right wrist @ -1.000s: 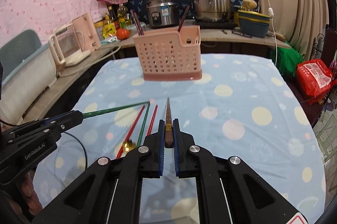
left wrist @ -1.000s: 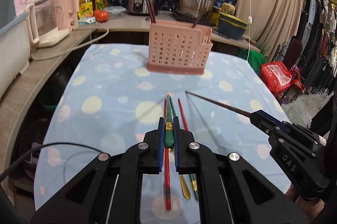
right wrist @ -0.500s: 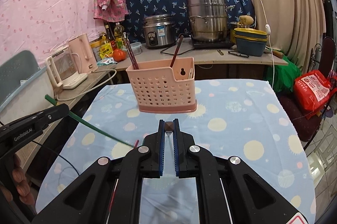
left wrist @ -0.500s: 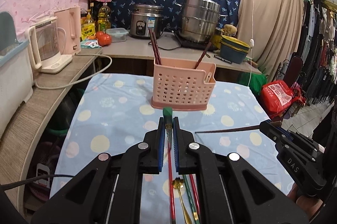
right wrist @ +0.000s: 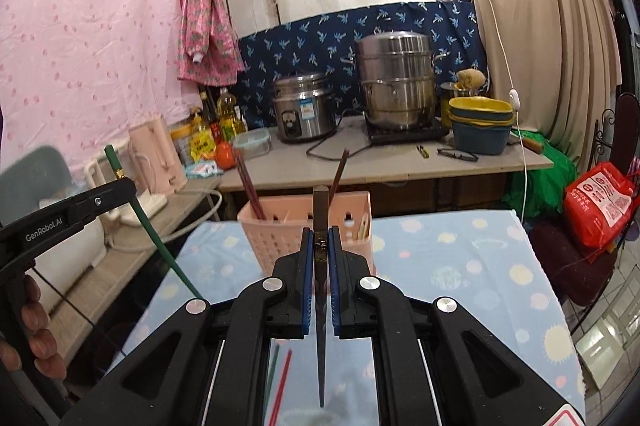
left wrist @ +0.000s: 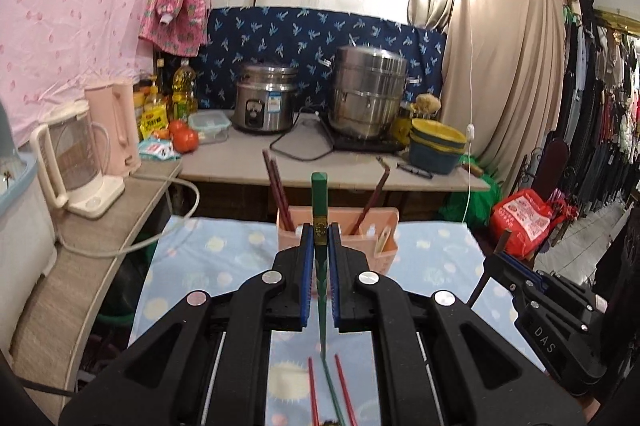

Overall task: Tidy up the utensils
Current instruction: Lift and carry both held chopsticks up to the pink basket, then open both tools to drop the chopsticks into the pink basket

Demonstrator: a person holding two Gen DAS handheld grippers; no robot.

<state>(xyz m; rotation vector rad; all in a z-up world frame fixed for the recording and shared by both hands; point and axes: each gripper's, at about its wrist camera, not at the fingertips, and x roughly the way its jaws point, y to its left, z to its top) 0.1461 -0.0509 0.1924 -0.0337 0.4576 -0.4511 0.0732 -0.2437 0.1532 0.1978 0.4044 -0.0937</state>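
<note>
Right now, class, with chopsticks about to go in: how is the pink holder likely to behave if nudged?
The pink holder looks like thin perforated plastic, so probably light and apt to slide on the tablecloth. It stands tall on a narrow base, so a high push from the green chopstick might tip it.

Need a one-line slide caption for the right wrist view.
Right tool shut on brown chopstick, facing pink utensil basket.

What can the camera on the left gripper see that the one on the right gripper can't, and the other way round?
Only the left wrist view shows the green chopstick end-on in its own jaws, and two red chopsticks lying on the table. Only the right wrist view shows the brown chopstick clamped in its jaws, and the person's fingers on the other handle. Both show the pink basket and the steel pots.
</note>
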